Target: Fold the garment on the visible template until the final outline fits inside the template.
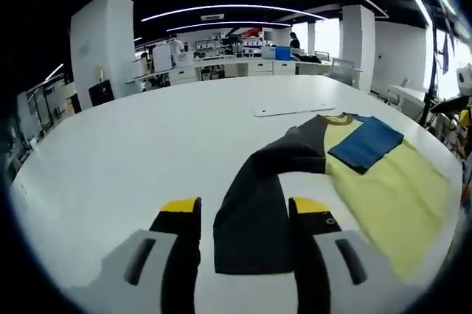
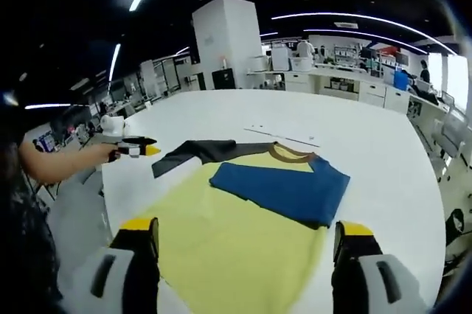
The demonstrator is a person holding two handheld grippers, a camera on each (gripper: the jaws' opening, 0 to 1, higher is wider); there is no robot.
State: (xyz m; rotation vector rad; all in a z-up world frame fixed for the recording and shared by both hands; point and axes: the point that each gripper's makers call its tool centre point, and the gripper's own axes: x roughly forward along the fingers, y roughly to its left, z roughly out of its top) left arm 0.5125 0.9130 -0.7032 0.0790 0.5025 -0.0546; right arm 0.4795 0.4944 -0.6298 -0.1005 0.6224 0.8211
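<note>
Garment (image 2: 243,240) flat on table (image 2: 369,144), left tongs (image 1: 243,214) open astride dark sleeve (image 1: 254,211)

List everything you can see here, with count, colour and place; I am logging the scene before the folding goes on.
shirt: one, yellow body, brown collar, spread on the table.
blue sleeve: one, folded over the chest.
black sleeve: one, stretched out sideways between the left tongs' jaws.
table: one, white, under the shirt.
flat white sheet: one, on the table beyond the collar.
left tongs: grey, yellow tips, open.
right tongs: grey, yellow tips, open over the shirt's hem.
</note>
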